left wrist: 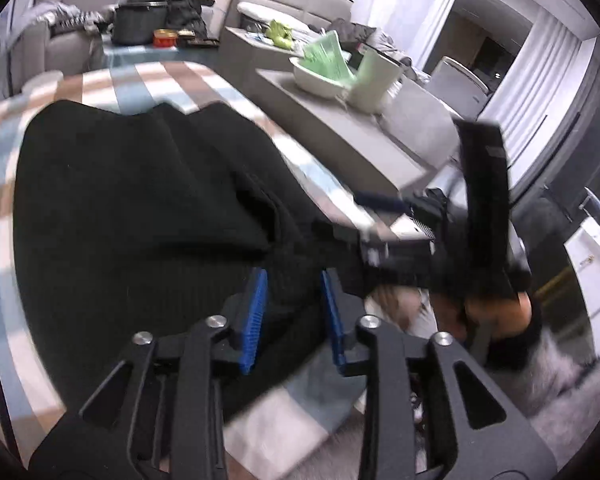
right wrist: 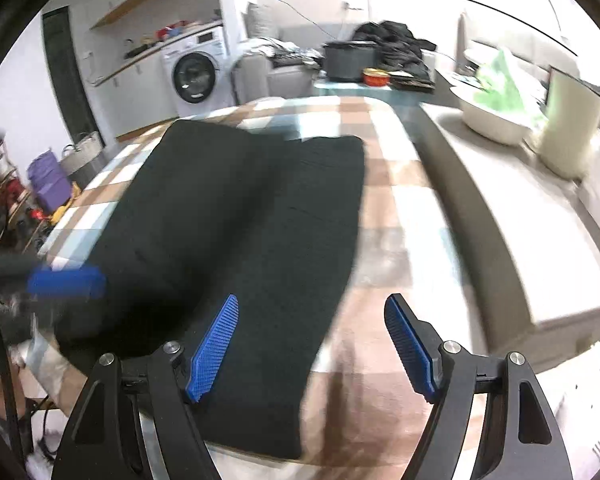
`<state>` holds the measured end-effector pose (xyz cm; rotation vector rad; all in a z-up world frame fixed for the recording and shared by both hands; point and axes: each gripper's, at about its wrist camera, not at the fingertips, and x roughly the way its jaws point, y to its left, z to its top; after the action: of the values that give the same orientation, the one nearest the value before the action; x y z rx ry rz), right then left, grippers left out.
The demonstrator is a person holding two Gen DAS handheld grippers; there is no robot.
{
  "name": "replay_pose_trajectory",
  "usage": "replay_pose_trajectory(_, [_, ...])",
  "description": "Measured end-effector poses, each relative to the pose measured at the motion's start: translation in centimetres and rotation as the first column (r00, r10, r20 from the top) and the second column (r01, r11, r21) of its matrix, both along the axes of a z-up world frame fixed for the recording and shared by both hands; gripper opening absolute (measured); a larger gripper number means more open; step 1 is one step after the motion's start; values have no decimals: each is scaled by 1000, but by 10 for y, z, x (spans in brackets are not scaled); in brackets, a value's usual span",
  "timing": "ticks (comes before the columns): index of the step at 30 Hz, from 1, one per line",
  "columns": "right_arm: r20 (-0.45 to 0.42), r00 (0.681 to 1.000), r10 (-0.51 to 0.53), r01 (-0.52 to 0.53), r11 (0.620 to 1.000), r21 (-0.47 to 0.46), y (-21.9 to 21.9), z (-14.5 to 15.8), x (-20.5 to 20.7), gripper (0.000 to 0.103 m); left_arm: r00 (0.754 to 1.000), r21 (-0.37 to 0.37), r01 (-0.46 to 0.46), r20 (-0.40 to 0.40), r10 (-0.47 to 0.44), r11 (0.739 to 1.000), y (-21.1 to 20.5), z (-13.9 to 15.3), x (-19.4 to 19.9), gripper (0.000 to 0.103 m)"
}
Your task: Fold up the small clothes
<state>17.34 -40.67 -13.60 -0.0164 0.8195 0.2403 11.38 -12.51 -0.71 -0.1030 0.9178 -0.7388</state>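
Note:
A black knitted garment [left wrist: 140,200] lies on a checked tablecloth [left wrist: 148,80]. In the left wrist view my left gripper [left wrist: 294,280] has its blue pads on either side of a raised fold of the garment, partly closed on it. The right gripper's body [left wrist: 484,208] shows at the right, blurred. In the right wrist view the garment [right wrist: 240,220] lies folded lengthwise, flat on the cloth [right wrist: 400,200]. My right gripper [right wrist: 312,316] is open over its near right edge, holding nothing. The left gripper's blue pad [right wrist: 66,282] shows blurred at the left.
A grey bench [right wrist: 520,208] beside the table holds a white bowl with green items [right wrist: 496,108] and a pale container [right wrist: 568,132]. A dark pot [right wrist: 350,60], a red tin [right wrist: 376,77] and dark clothes stand at the table's far end. A washing machine [right wrist: 196,74] is behind.

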Motion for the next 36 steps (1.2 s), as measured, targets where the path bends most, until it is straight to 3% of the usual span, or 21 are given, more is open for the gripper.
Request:
replay_pose_trajectory(1, [-1,1000,-6,6,1000,-8,-4,0,0,77,1000,0,-6,3,6,1000,6,0,-5,48])
replay_pose_trajectory(4, [9,1000,-16,16,1000,-15,-12,3,1,77,997,-10,-64,40,64,998,30,3,-14,64])
replay_pose_trajectory(9, [24,1000,10,-12,997,81,-16,15,-5,77,979,7,-200,40,200,980,82,-10,-7,65])
replay_pose_trajectory(16, [-26,972,234,-225,954,198,28,15,-8,71,955,72,-297,8,297,952,111,-41,12,65])
replay_pose_trajectory(20, [-70,947,314,-294,932,213,56,5,-11,57,952,81,-305,-10,306,949,112,-56,19,65])
replay_pose_trajectory(24, [-115,928,355,-322,916,238,65,-8,1,55,951,93,-309,1,310,947,110,-58,18,65])
replay_pose_trajectory(26, [-155,924,349,-304,917,257,64,-15,9,35,950,93,-312,0,314,945,109,-57,17,65])
replay_pose_trajectory(28, [-183,921,342,-286,918,276,63,-16,14,5,948,93,-317,0,318,944,111,-56,16,65])
replay_pose_trajectory(32, [-135,925,356,-298,896,328,57,14,-1,5,940,88,-340,1,341,936,117,-51,15,65])
replay_pose_trajectory(36, [-172,920,353,-298,913,278,59,17,-22,5,932,76,-361,-11,362,930,125,-52,14,65])
